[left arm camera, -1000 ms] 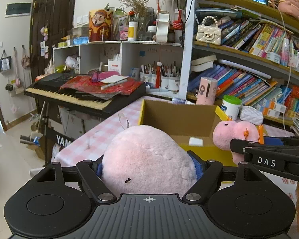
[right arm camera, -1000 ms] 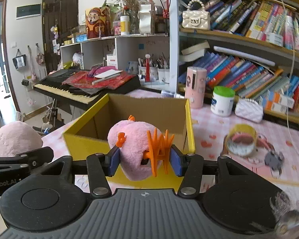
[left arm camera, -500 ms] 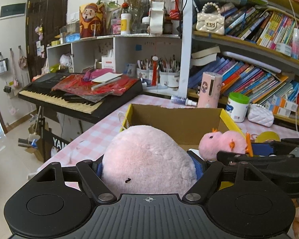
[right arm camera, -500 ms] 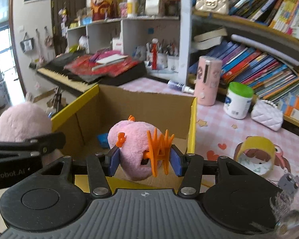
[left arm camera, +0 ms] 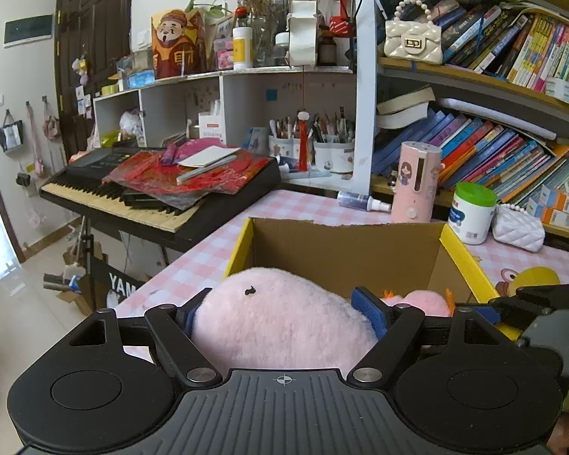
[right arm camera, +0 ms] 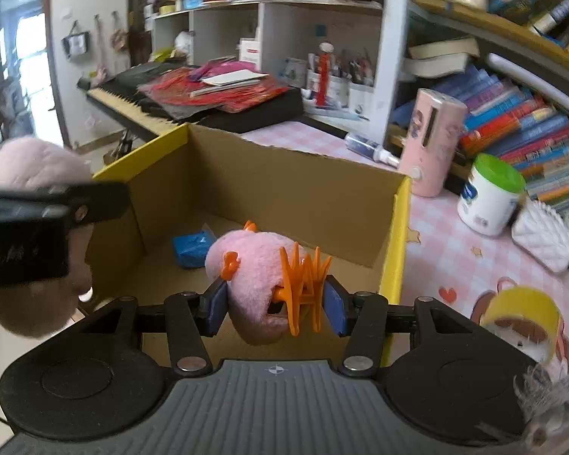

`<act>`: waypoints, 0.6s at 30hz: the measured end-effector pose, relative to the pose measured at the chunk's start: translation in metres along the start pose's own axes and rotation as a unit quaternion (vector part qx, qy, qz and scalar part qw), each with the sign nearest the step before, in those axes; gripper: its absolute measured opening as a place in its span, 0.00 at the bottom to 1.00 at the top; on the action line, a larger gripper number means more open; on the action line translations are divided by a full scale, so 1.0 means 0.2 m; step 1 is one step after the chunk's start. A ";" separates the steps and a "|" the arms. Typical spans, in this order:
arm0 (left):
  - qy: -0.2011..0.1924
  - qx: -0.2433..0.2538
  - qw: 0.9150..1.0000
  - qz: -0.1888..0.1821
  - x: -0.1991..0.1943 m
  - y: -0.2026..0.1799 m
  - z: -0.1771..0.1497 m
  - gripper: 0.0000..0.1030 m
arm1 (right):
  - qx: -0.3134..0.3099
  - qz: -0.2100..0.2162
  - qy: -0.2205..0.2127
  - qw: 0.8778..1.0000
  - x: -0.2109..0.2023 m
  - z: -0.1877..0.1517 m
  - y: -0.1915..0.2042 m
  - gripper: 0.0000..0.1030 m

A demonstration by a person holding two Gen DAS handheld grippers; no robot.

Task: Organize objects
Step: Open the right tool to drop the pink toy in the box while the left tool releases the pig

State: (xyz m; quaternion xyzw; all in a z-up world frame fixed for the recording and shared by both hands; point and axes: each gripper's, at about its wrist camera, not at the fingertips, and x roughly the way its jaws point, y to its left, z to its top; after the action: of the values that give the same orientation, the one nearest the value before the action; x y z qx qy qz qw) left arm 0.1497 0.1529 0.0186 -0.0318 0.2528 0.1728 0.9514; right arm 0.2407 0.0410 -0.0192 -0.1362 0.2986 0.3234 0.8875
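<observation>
Pink checked tablecloth [right arm camera: 447, 242] under a cardboard box [right arm camera: 284, 185]; big pink plush [left arm camera: 280, 322] is clamped by the left gripper [left arm camera: 282, 313], small pink plush [right arm camera: 254, 276] by the right gripper [right arm camera: 277, 303], over the box, blue packet [right arm camera: 191, 248] inside.

1. The large pink plush [left arm camera: 284, 326] hides the cardboard box's [left arm camera: 345, 242] near wall and floor in the left wrist view
2. The small pink plush [left arm camera: 423, 299] shows only its top at 3 o'clock of it
3. The yellow tape roll [right arm camera: 523, 318] is motion-blurred
4. Book spines [right arm camera: 512, 113] at 2 o'clock are unreadable
</observation>
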 end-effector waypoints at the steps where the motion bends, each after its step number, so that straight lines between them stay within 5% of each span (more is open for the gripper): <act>1: 0.001 0.001 1.000 0.000 0.01 0.00 0.01 0.77 | -0.002 0.001 -0.002 1.000 0.00 0.00 0.00 0.48; 13: 0.015 0.004 1.000 0.007 0.14 -0.03 0.04 0.75 | -0.025 0.008 -0.009 1.000 0.05 0.01 0.01 0.52; 18: 0.016 0.004 1.000 0.012 0.16 -0.03 0.04 0.76 | -0.015 -0.004 -0.026 1.000 0.01 0.02 -0.01 0.66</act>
State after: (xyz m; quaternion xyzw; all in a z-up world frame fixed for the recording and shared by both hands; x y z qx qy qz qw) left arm 0.1818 0.1582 0.0096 -0.0280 0.2685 0.1830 0.9453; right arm 0.2447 0.0416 -0.0167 -0.1423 0.2696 0.3282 0.8941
